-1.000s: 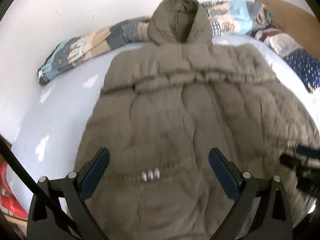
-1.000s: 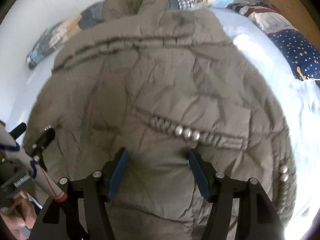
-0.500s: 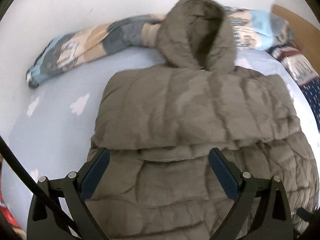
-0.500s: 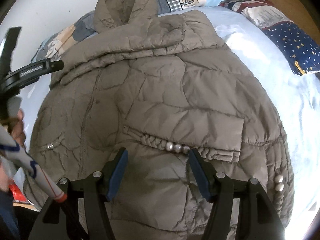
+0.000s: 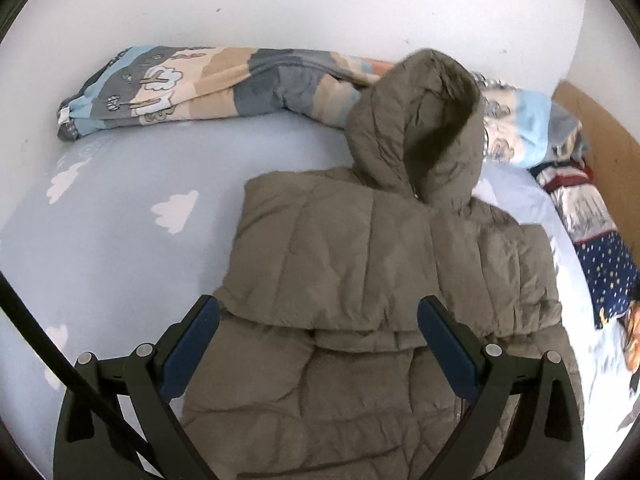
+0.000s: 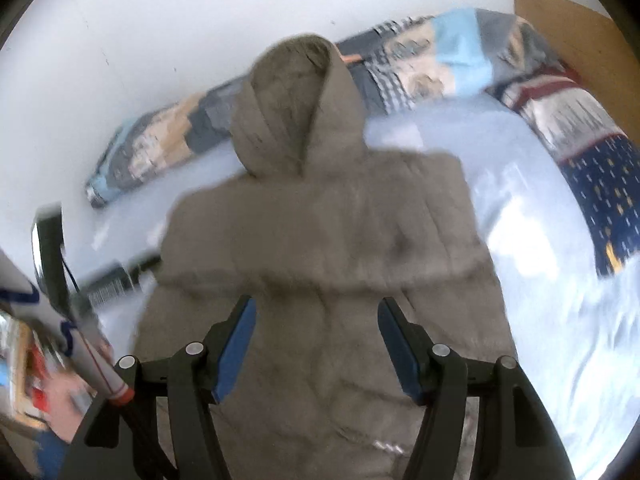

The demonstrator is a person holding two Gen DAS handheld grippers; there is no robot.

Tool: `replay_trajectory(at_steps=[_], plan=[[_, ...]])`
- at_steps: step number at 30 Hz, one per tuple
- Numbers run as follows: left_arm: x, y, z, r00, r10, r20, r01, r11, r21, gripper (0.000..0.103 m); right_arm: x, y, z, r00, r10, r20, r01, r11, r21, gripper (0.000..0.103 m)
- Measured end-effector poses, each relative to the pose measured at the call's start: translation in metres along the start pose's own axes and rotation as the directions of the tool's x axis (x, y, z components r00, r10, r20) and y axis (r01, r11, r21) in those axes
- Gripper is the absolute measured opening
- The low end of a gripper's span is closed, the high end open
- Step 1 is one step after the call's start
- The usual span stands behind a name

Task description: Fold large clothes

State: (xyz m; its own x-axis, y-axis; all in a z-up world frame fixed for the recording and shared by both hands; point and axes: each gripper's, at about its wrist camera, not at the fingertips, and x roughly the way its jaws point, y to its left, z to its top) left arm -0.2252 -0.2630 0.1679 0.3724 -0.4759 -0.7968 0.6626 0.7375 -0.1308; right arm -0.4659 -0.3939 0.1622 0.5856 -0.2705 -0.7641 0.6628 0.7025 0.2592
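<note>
A large olive-brown puffer coat [image 5: 360,280] with a hood [image 5: 424,120] lies flat on a light blue bed sheet [image 5: 120,240], hood toward the wall. Both sleeves are folded across its chest, forming a band. My left gripper [image 5: 318,344] is open and empty, hovering over the coat just below the folded sleeves. In the right wrist view the coat [image 6: 320,248] is blurred. My right gripper [image 6: 318,350] is open and empty above the coat's middle. The left gripper shows blurred at the left edge of the right wrist view [image 6: 52,248].
A rolled patterned quilt [image 5: 200,84] lies along the white wall behind the hood. A navy starred pillow [image 5: 608,272] and striped bedding [image 5: 576,196] lie at the right by a wooden headboard [image 5: 600,140]. The sheet [image 6: 540,280] extends to the coat's right.
Both grippers have moved up the coat from the hem toward the chest and hood. Both stayed open and empty. The right view is now blurred by motion.
</note>
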Motion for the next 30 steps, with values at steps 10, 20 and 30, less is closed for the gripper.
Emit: replay_trajectory(at_steps=[10, 20, 30], plan=[[0.007, 0.016, -0.002, 1.0, 0.008, -0.008, -0.008, 1.0, -0.003, 0.099, 0.022, 0.04, 0.171, 0.991, -0.095, 0.09, 0.101, 0.993, -0.065, 0.068], [0.033, 0.022, -0.009, 0.999, -0.006, -0.045, 0.007, 1.0, 0.025, 0.099, 0.131, 0.012, 0.269, 0.983, -0.152, 0.1, 0.155, 0.988, -0.023, 0.068], [0.045, 0.014, -0.013, 0.999, 0.024, -0.034, -0.02, 0.995, 0.1, 0.099, 0.23, -0.021, 0.325, 0.964, -0.245, 0.105, 0.24, 0.969, 0.054, 0.033]])
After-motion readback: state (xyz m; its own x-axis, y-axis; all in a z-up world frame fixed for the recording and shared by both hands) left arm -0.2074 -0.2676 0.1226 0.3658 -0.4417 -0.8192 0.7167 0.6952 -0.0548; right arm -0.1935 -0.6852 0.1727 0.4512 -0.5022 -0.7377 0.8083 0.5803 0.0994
